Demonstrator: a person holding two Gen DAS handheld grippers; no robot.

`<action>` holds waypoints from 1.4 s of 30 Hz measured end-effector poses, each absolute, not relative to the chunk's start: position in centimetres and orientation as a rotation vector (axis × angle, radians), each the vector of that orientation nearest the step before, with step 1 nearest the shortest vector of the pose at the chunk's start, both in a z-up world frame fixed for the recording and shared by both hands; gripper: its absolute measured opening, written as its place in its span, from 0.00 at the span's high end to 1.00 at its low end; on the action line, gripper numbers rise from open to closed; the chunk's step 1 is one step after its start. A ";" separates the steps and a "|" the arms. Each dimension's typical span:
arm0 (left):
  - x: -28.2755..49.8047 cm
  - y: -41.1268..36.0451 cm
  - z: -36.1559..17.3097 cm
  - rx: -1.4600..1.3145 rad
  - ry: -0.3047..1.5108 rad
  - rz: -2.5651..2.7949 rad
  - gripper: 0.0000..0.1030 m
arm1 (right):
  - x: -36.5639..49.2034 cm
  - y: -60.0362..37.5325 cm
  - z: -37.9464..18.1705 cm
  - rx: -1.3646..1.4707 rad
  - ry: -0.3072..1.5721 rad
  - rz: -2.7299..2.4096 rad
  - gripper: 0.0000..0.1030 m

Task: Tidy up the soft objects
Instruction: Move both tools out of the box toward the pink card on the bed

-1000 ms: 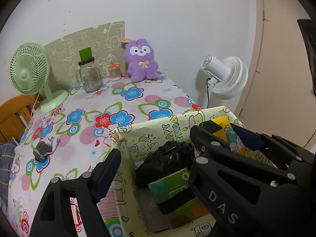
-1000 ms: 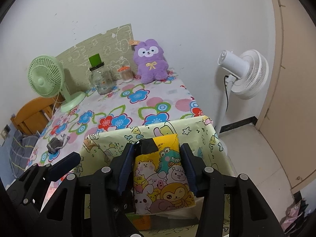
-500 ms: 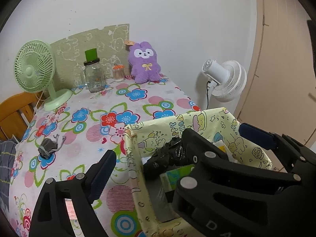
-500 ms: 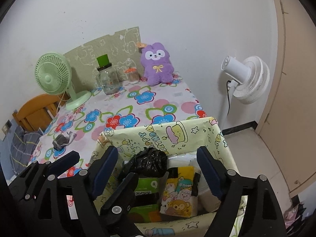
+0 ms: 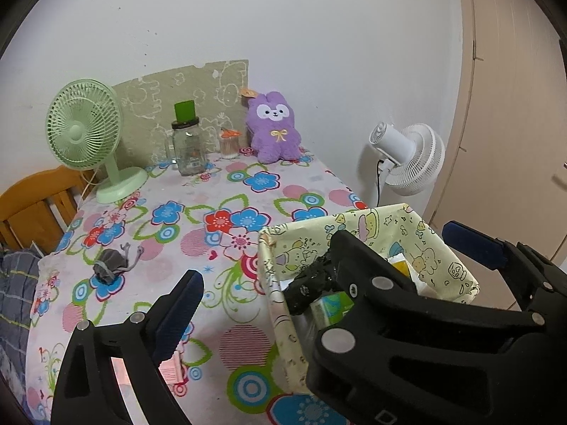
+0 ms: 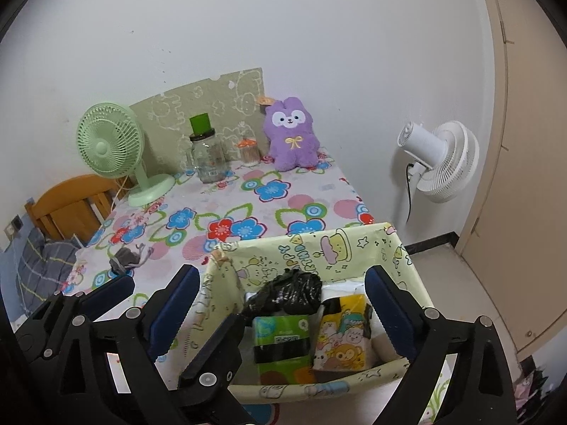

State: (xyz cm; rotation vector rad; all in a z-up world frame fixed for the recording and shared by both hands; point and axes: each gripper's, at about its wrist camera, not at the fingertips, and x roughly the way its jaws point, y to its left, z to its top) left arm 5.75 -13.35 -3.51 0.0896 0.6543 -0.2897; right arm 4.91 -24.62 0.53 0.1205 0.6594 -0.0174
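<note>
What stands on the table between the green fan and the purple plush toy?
A glass jar with a green cap, then a small orange-lidded container, stand between the fan and the plush toy. Both views show this.

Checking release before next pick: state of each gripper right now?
Left gripper: open, jaws just widened, holding nothing.
Right gripper: open, jaws just widened, empty; cartoon tissue pack sits in the fabric basket.

Purple plush (image 6: 291, 134), floral tablecloth (image 6: 269, 191)
</note>
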 end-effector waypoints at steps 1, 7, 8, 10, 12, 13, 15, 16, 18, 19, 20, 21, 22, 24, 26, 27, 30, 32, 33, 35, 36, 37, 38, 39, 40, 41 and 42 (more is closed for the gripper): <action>5.6 -13.1 -3.3 0.091 0.651 -0.288 0.06 | 4.8 -24.4 0.7 0.122 0.656 -0.016 0.06; 4.9 -11.9 -2.4 0.096 0.625 -0.279 0.06 | 4.1 -23.0 1.5 0.114 0.638 -0.005 0.06; 4.8 -11.6 -2.3 0.097 0.619 -0.276 0.06 | 4.0 -22.7 1.6 0.109 0.636 -0.001 0.06; 4.5 -11.0 -2.0 0.096 0.612 -0.272 0.06 | 3.8 -22.1 2.0 0.102 0.630 0.006 0.06; 4.1 -10.4 -1.8 0.096 0.601 -0.264 0.06 | 3.6 -21.5 2.2 0.096 0.623 0.013 0.06; 4.0 -10.2 -1.7 0.097 0.598 -0.261 0.06 | 3.5 -21.1 2.3 0.093 0.620 0.017 0.06; 3.8 -9.6 -1.6 0.101 0.592 -0.253 0.06 | 3.3 -20.5 2.5 0.089 0.618 0.026 0.06; 3.7 -9.3 -1.5 0.102 0.591 -0.250 0.06 | 3.2 -20.1 2.5 0.088 0.617 0.031 0.06; 3.5 -8.8 -1.5 0.107 0.588 -0.242 0.06 | 3.0 -19.6 2.5 0.087 0.618 0.041 0.06; 3.4 -8.5 -1.4 0.108 0.586 -0.238 0.06 | 3.0 -19.2 2.6 0.087 0.617 0.046 0.06; 3.2 -8.2 -1.4 0.109 0.584 -0.234 0.06 | 2.9 -19.0 2.6 0.087 0.616 0.051 0.06; 3.2 -8.0 -1.4 0.111 0.583 -0.231 0.06 | 2.9 -18.8 2.6 0.087 0.615 0.054 0.06; 3.1 -7.8 -1.4 0.111 0.581 -0.227 0.06 | 2.8 -18.5 2.6 0.086 0.614 0.059 0.06; 3.0 -7.3 -1.5 0.112 0.579 -0.222 0.06 | 2.6 -18.0 2.6 0.083 0.612 0.068 0.06; 2.8 -6.8 -1.5 0.112 0.579 -0.219 0.06 | 2.5 -17.5 2.6 0.078 0.612 0.076 0.06; 2.7 -6.5 -1.6 0.112 0.580 -0.218 0.06 | 2.5 -17.1 2.5 0.075 0.611 0.080 0.06; 2.6 -5.8 -1.8 0.110 0.582 -0.213 0.06 | 2.4 -16.4 2.4 0.069 0.613 0.090 0.06; 2.5 -5.3 -2.0 0.108 0.587 -0.209 0.06 | 2.3 -15.8 2.2 0.066 0.616 0.099 0.06; 2.5 -5.0 -2.2 0.106 0.589 -0.207 0.06 | 2.3 -15.5 2.1 0.063 0.616 0.107 0.06; 2.4 -4.5 -2.4 0.105 0.595 -0.205 0.05 | 2.3 -14.9 1.9 0.050 0.617 0.121 0.06; 2.4 -4.3 -2.5 0.104 0.599 -0.204 0.05 | 2.3 -14.7 1.8 0.045 0.617 0.125 0.06; 2.4 -4.0 -2.7 0.102 0.604 -0.202 0.05 | 2.3 -14.4 1.6 0.038 0.619 0.129 0.06; 2.4 -3.7 -2.9 0.101 0.609 -0.200 0.05 | 2.3 -14.2 1.5 0.034 0.621 0.132 0.06; 2.3 -3.5 -3.0 0.100 0.612 -0.197 0.05 | 2.3 -13.9 1.3 0.032 0.625 0.136 0.06; 2.4 -3.3 -3.2 0.099 0.615 -0.194 0.05 | 2.4 -13.6 1.1 0.031 0.628 0.140 0.06; 2.4 -3.1 -3.3 0.099 0.619 -0.190 0.05 | 2.4 -13.4 0.9 0.031 0.632 0.146 0.06; 2.4 -2.9 -3.5 0.099 0.622 -0.188 0.05 | 2.5 -13.2 0.7 0.031 0.634 0.151 0.06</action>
